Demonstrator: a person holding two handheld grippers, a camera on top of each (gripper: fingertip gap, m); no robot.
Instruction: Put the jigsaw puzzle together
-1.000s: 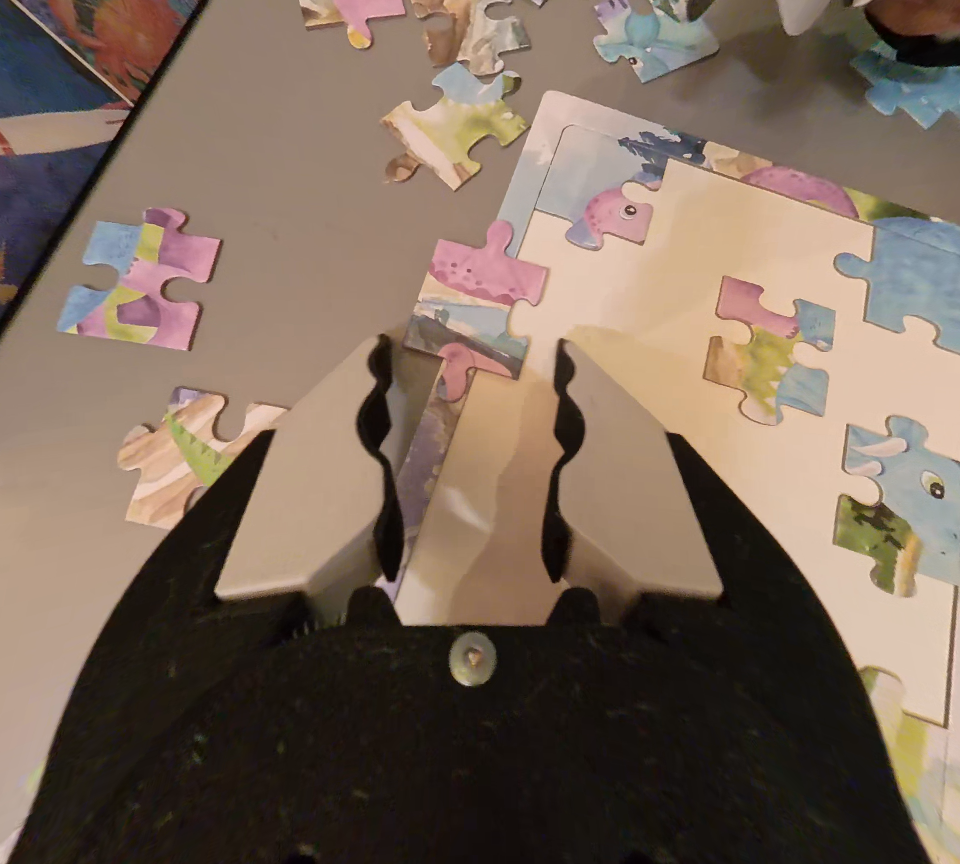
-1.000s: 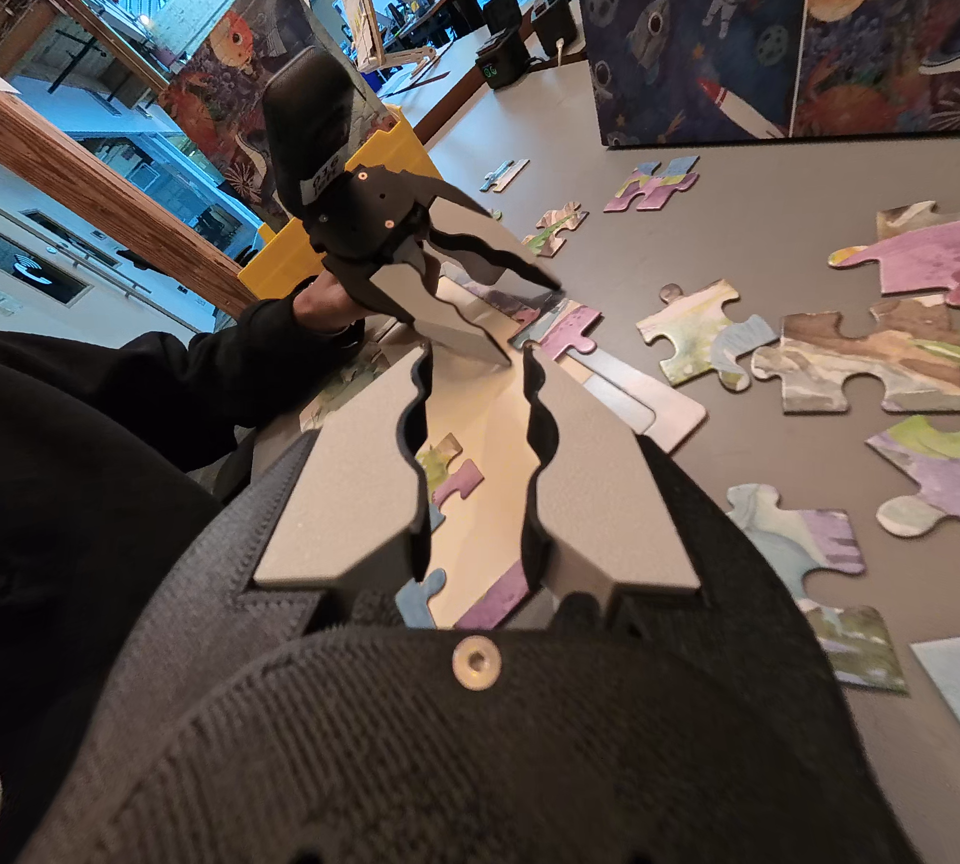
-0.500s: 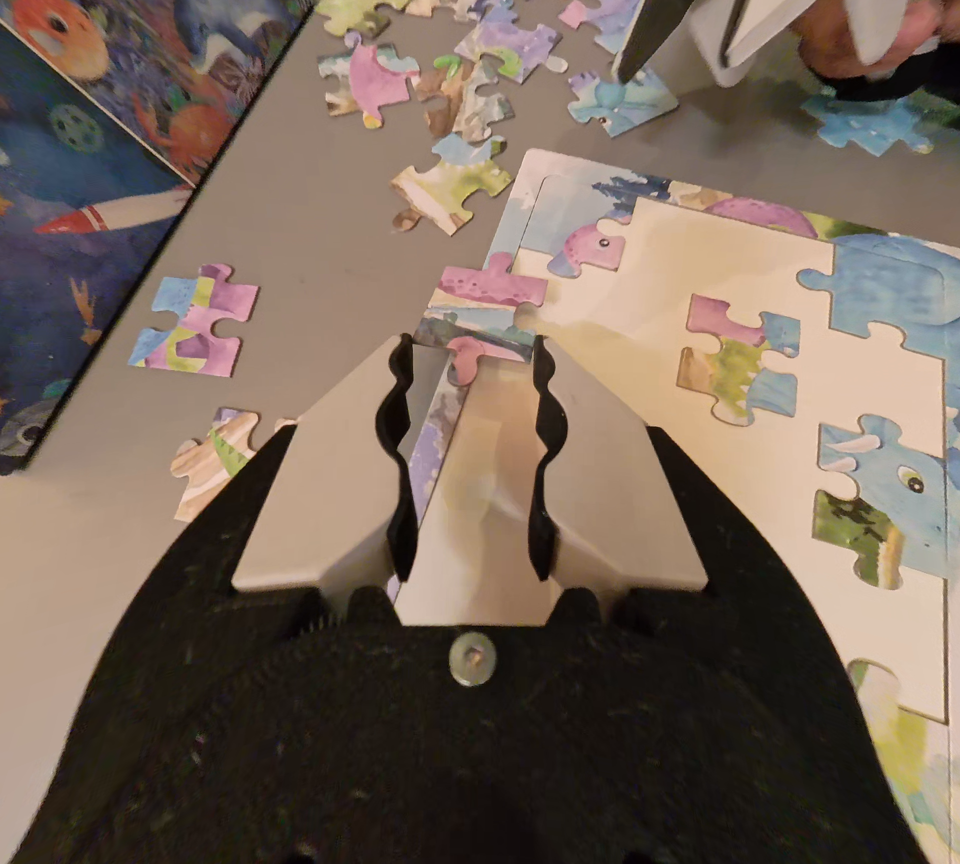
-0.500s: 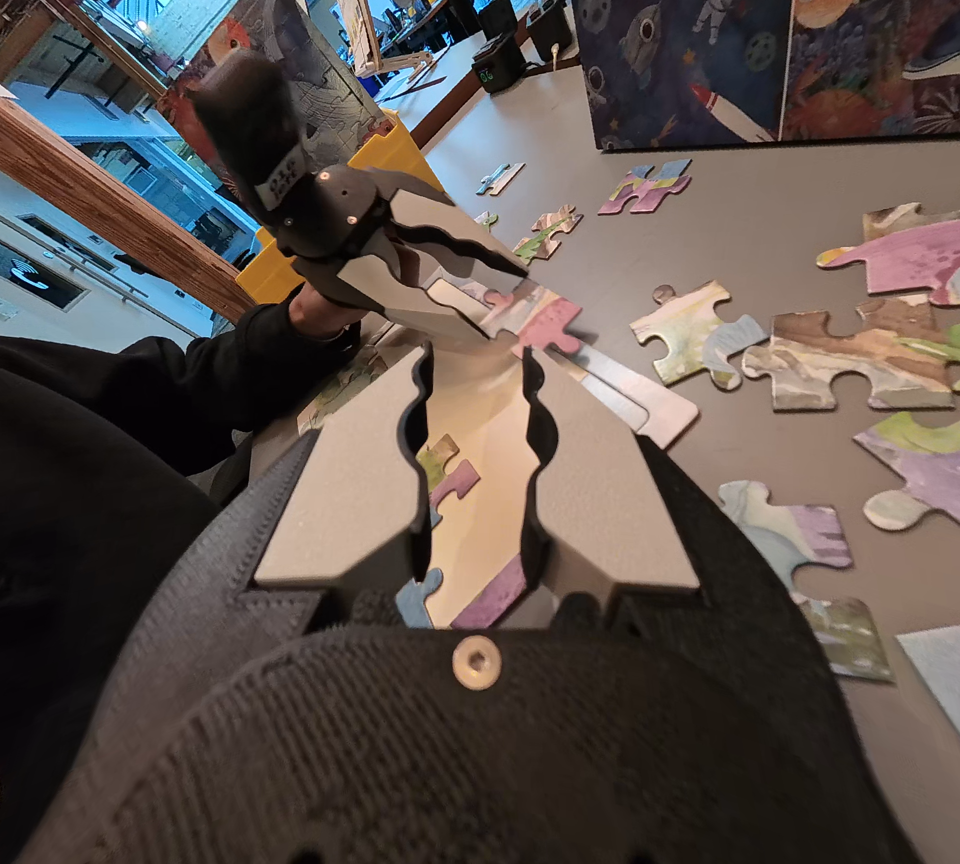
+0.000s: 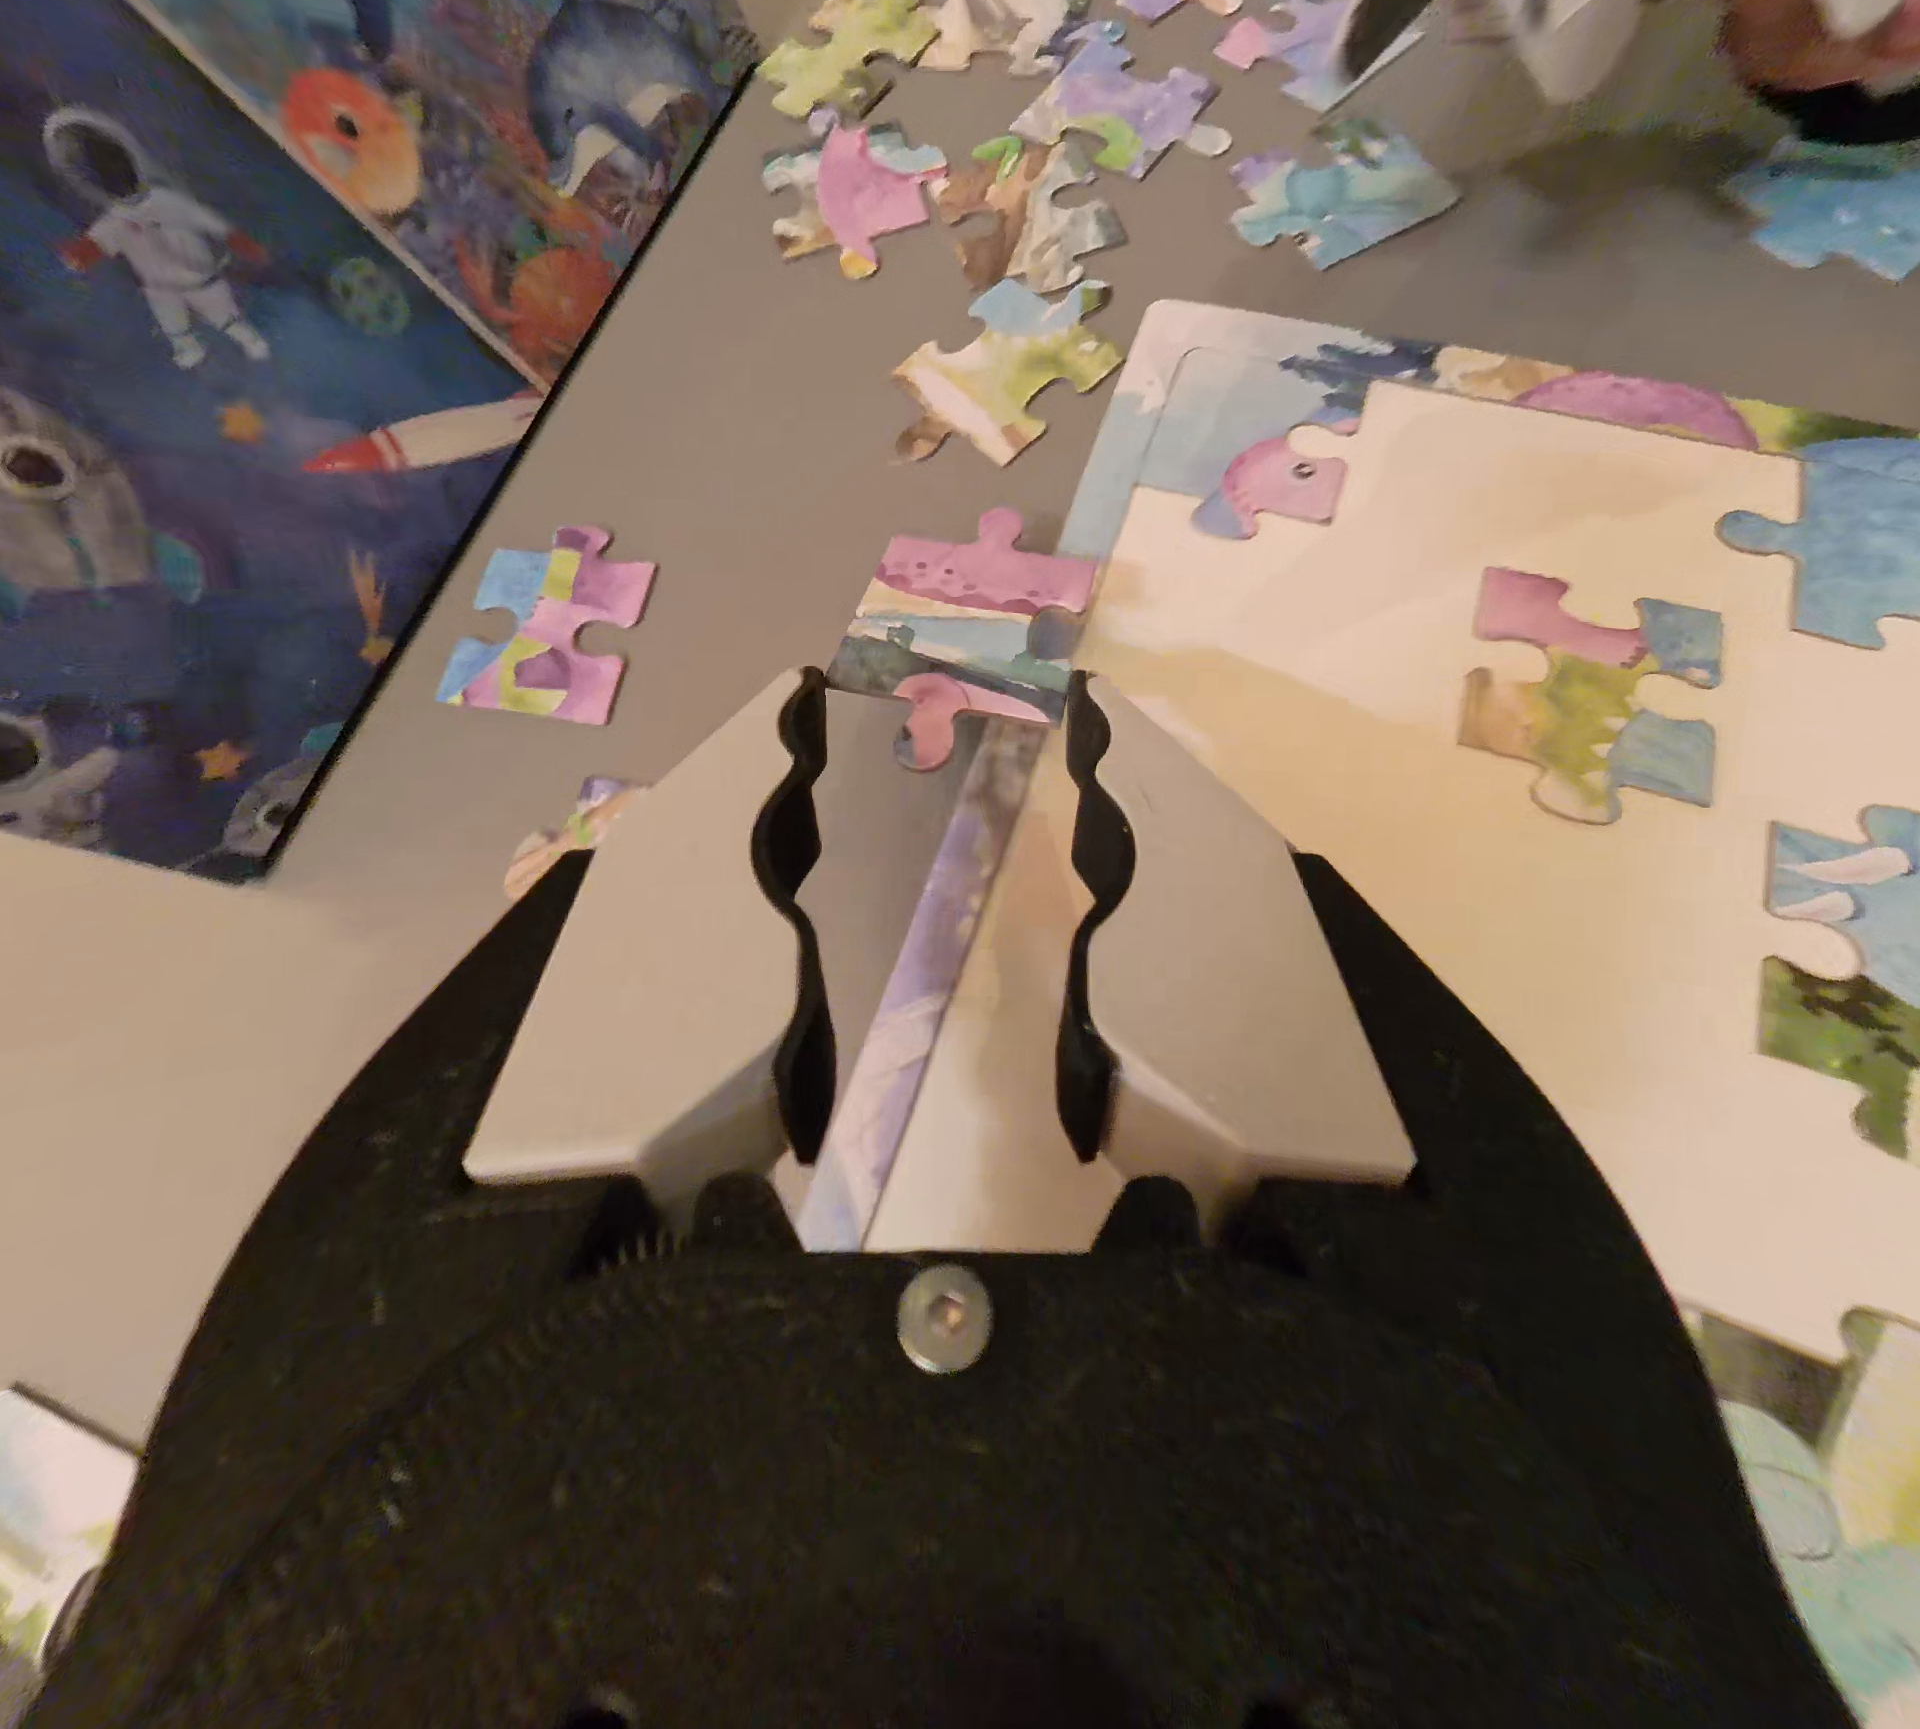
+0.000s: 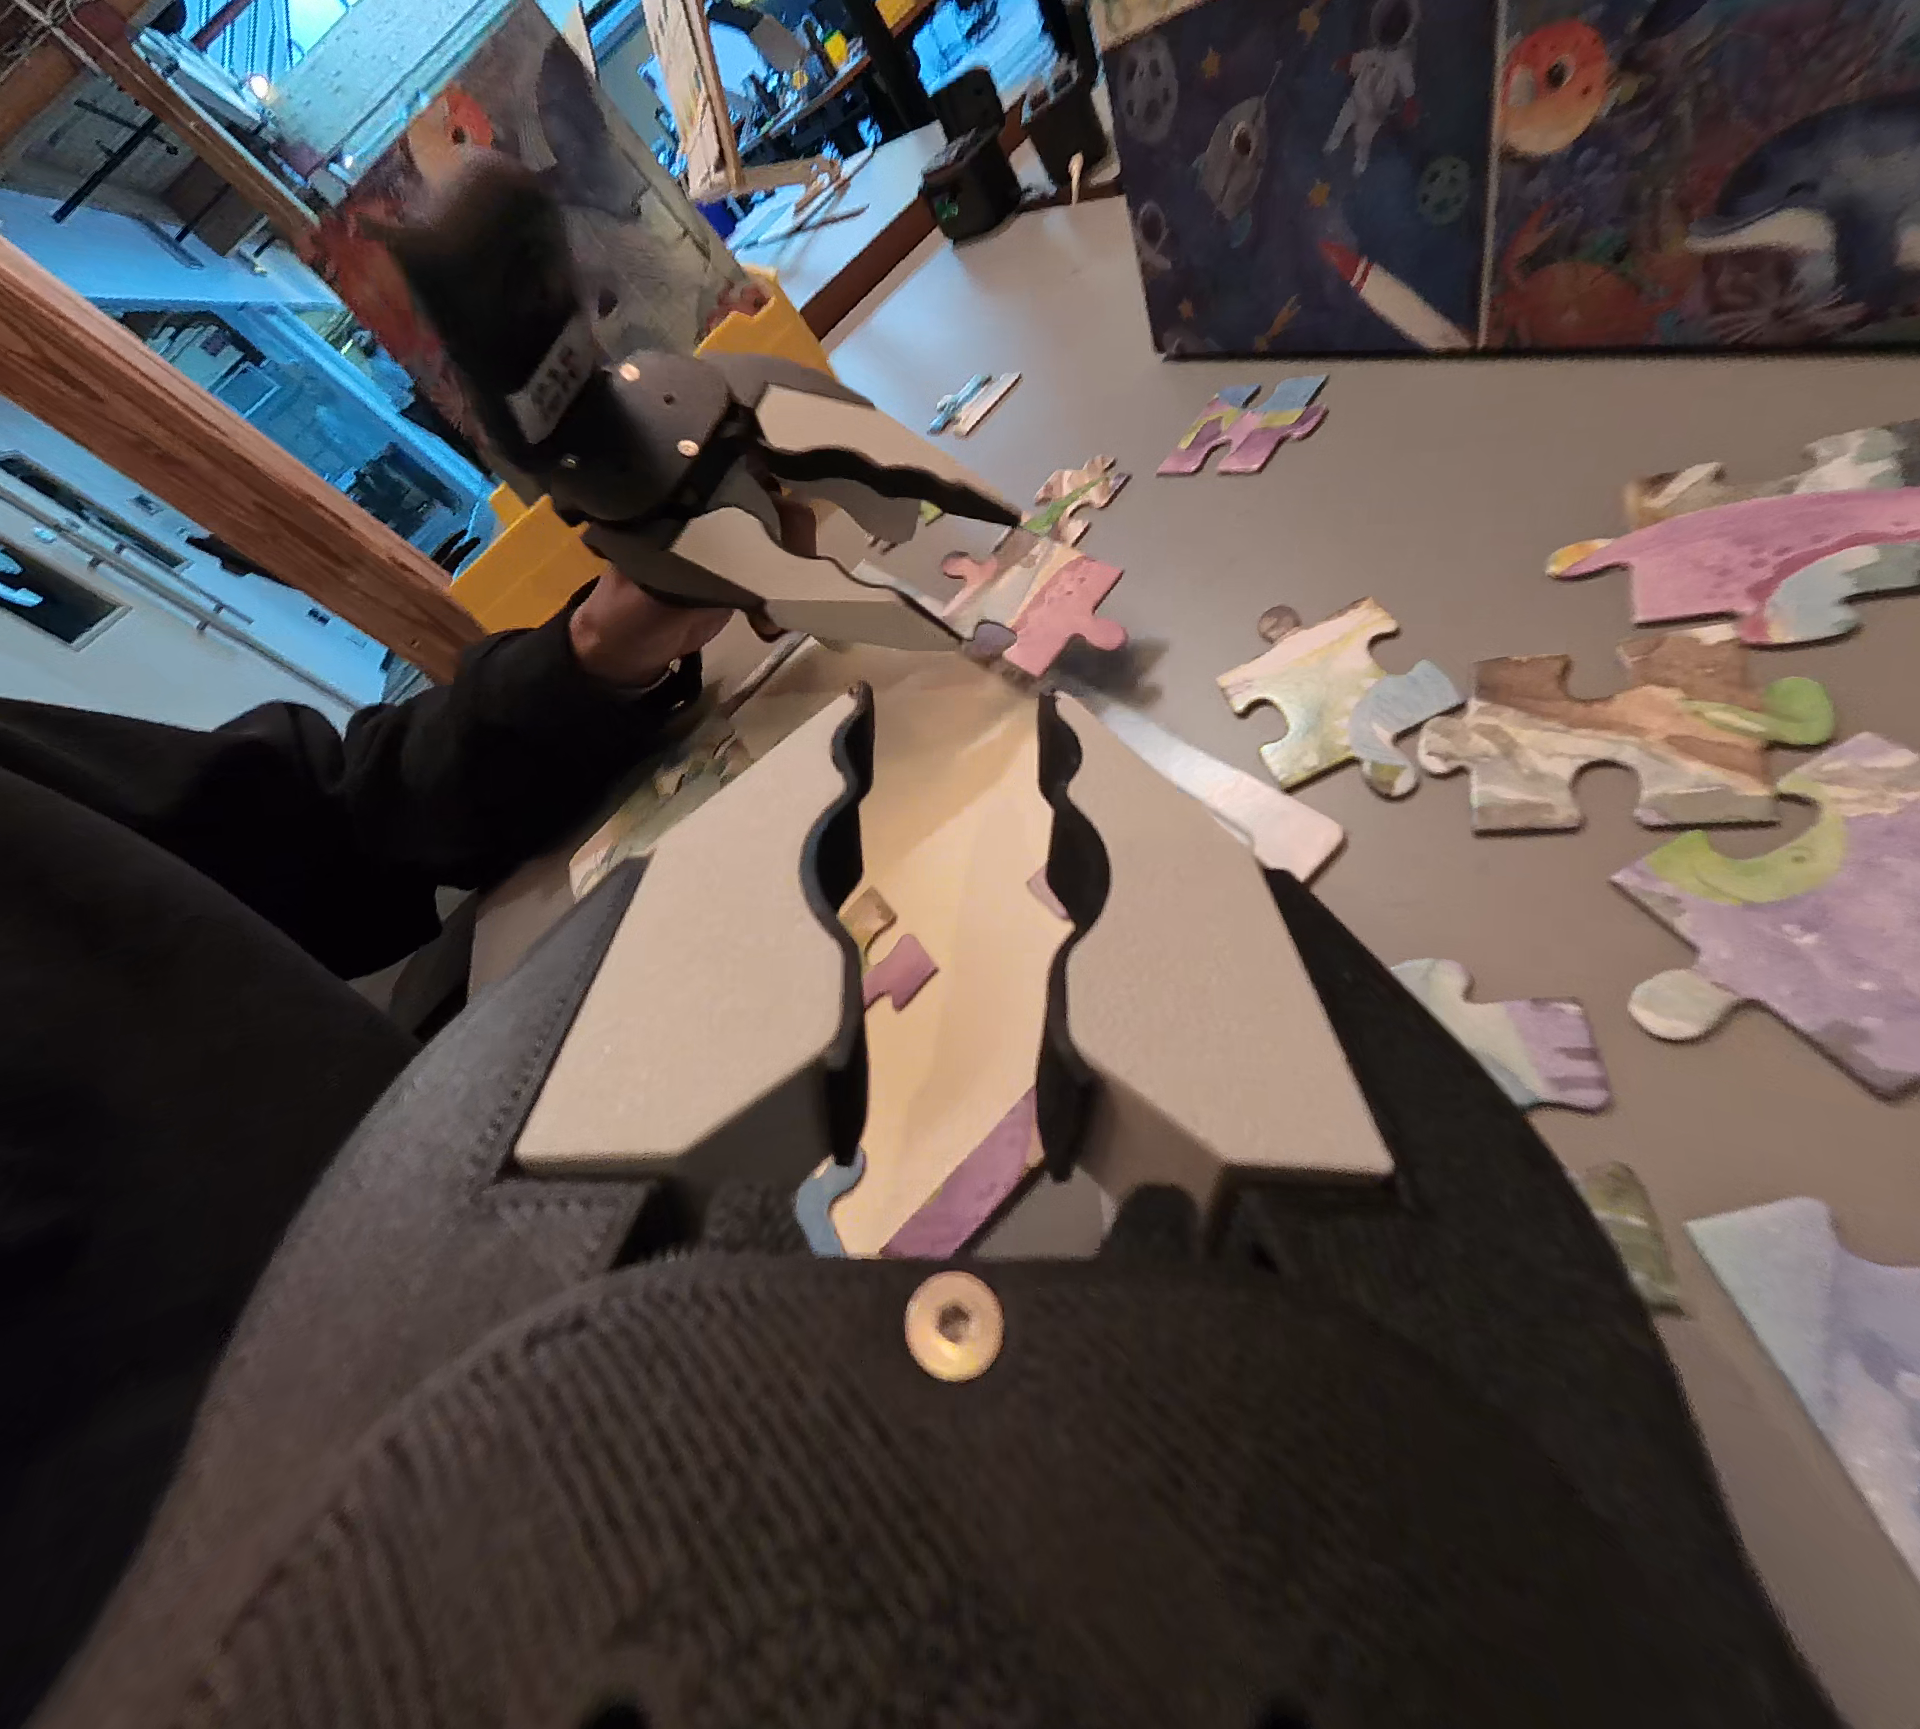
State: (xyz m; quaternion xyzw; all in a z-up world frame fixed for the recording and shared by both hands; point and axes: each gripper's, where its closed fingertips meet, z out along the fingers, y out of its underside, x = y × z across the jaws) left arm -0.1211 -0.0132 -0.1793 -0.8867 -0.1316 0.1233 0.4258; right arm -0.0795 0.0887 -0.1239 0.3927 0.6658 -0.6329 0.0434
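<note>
On the grey table the puzzle tray [image 5: 1226,599] holds only a few seated pieces, most loose pieces [image 5: 1039,152] still scattered beyond it, left gripper [image 5: 945,692] clenched on a pink-and-blue piece [image 5: 971,614] at the tray's edge, right gripper [image 6: 951,713] empty, jaws apart

L tongs [image 5: 945,687] grip pink piece [image 5: 971,630] by tray [image 5: 1351,640].

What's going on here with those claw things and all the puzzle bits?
A person is building a jigsaw using two handheld grippers. The left gripper pinches a pink piece at the puzzle tray edge. The right gripper hovers open, empty. Loose pieces lie scattered on the grey table.
</note>
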